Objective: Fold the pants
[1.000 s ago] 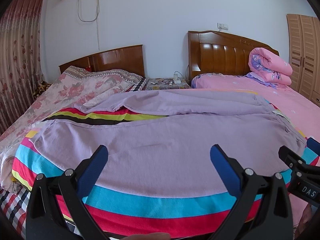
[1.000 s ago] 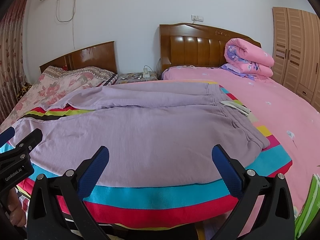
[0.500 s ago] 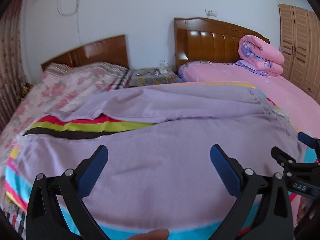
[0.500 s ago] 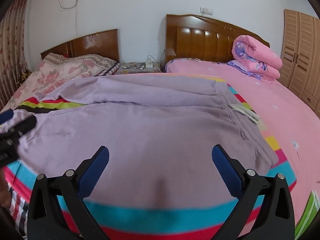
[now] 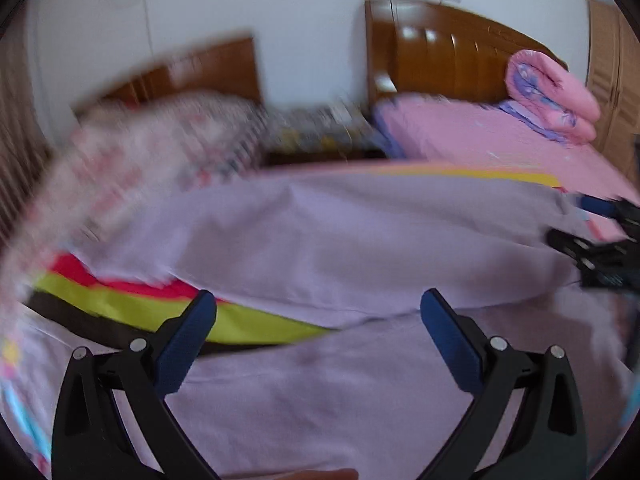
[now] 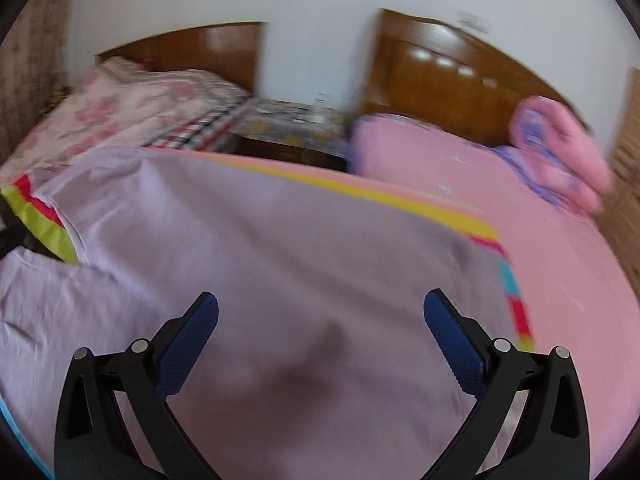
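Lilac pants (image 5: 360, 248) lie spread across the striped blanket (image 5: 248, 320). Left gripper (image 5: 318, 312) and right gripper (image 6: 320, 314) both hover low above the pants, jaws wide apart, gripping nothing.

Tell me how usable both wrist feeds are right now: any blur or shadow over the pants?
Left wrist view: heavy motion smear on the left side; the lilac pants read soft, the left gripper stays sharp with jaws open. Right wrist view: blurred throughout, worst at the rolled pink quilt; a dark shadow patch sits on the pants just ahead of the open right gripper.
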### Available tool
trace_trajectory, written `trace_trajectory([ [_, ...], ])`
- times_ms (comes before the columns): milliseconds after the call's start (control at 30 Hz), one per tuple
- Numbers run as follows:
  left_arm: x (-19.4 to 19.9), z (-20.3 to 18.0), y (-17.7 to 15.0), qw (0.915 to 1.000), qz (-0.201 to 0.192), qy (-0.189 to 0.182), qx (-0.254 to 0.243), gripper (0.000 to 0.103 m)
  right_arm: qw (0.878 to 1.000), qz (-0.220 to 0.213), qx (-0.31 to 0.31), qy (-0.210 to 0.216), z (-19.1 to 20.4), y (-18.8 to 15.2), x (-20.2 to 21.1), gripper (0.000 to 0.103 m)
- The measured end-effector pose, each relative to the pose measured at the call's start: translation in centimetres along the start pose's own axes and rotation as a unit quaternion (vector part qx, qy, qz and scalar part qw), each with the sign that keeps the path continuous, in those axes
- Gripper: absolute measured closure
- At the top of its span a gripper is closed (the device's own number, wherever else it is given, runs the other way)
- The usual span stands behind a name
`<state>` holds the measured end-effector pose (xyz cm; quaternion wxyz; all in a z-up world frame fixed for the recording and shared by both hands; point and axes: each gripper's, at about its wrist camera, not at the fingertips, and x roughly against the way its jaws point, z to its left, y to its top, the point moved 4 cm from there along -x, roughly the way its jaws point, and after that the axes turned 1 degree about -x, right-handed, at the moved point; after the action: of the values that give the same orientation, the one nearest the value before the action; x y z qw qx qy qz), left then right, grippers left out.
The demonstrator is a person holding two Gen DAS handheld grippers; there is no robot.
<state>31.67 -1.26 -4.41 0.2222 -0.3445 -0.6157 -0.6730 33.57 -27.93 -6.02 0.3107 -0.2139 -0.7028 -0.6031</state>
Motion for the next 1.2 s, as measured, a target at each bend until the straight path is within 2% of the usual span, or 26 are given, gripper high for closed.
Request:
trace_trajectory([
  [33,-0.9,0.4,0.1,0.9995,0.018,-0.023,0.010,0.001,1.000,0.003,0.011,0.022,-0.2,0.7,-1.2,0.004],
  [67,-1.5,1.1,0.3,0.9989,0.019,-0.031,0.028,0.001,0.998,0.012,0.027,0.051,-0.8,2.0,-3.3,0.004],
  [133,-1.9,2.0,0.3,0.9983,0.003,-0.031,0.049,0.001,0.994,0.026,0.054,0.093,-1.7,4.4,-6.9,0.004],
  [233,-2.4,3.3,0.4,0.9928,-0.027,-0.082,0.083,0.001,0.991,0.044,0.071,0.105,-3.0,6.8,-11.1,0.004],
  [300,-3.0,4.1,0.2,0.9886,-0.017,-0.097,0.113,0.001,0.986,0.076,0.082,0.121,-3.6,8.0,-14.7,0.004],
  [333,-3.4,4.3,0.0,0.9862,-0.008,-0.109,0.125,0.001,0.985,0.084,0.087,0.126,-3.6,8.0,-15.5,0.007],
  [400,-4.3,4.5,-0.1,0.9811,0.009,-0.136,0.138,0.001,0.978,0.115,0.102,0.140,-3.7,8.3,-18.0,0.028],
  [467,-5.0,4.7,-0.2,0.9801,0.018,-0.139,0.141,0.001,0.971,0.137,0.090,0.172,-3.5,8.6,-19.5,0.030],
  [533,-5.2,4.6,-0.3,0.9813,0.020,-0.132,0.139,0.001,0.968,0.139,0.100,0.183,-3.3,8.6,-19.4,0.034],
  [600,-5.1,4.4,-0.5,0.9823,0.022,-0.125,0.138,0.001,0.964,0.138,0.113,0.195,-2.5,8.3,-18.5,0.056],
  [633,-5.2,4.5,-0.4,0.9825,0.023,-0.123,0.138,0.001,0.964,0.134,0.123,0.192,-2.1,7.9,-17.7,0.060],
  [700,-5.1,4.3,-0.3,0.9816,0.021,-0.127,0.141,0.001,0.969,0.114,0.146,0.164,-1.5,7.7,-15.8,0.079],
  [733,-5.2,4.4,0.0,0.9804,0.024,-0.131,0.146,0.001,0.973,0.098,0.155,0.141,-1.3,7.5,-14.5,0.084],
  [867,-4.8,5.0,0.9,0.9687,0.026,-0.170,0.179,0.001,0.981,0.012,0.177,0.073,1.1,6.6,-7.2,0.088],
  [967,-3.9,6.7,1.5,0.9485,0.028,-0.210,0.235,0.001,0.981,-0.060,0.184,0.029,3.4,3.9,0.4,0.091],
  [1033,-3.0,7.1,1.1,0.9370,0.025,-0.234,0.258,0.001,0.979,-0.084,0.186,0.008,5.6,0.8,4.5,0.091],
  [1067,-2.6,7.4,0.5,0.9343,0.028,-0.240,0.262,0.001,0.980,-0.091,0.178,0.004,6.5,-1.2,6.5,0.091],
  [1133,-2.2,7.3,-0.8,0.9365,0.039,-0.237,0.255,0.001,0.987,-0.087,0.134,0.002,7.9,-5.9,9.4,0.092],
  [1200,-2.4,7.0,-2.7,0.9405,0.061,-0.227,0.245,0.001,0.993,-0.070,0.098,-0.008,8.8,-9.3,9.7,0.091],
])
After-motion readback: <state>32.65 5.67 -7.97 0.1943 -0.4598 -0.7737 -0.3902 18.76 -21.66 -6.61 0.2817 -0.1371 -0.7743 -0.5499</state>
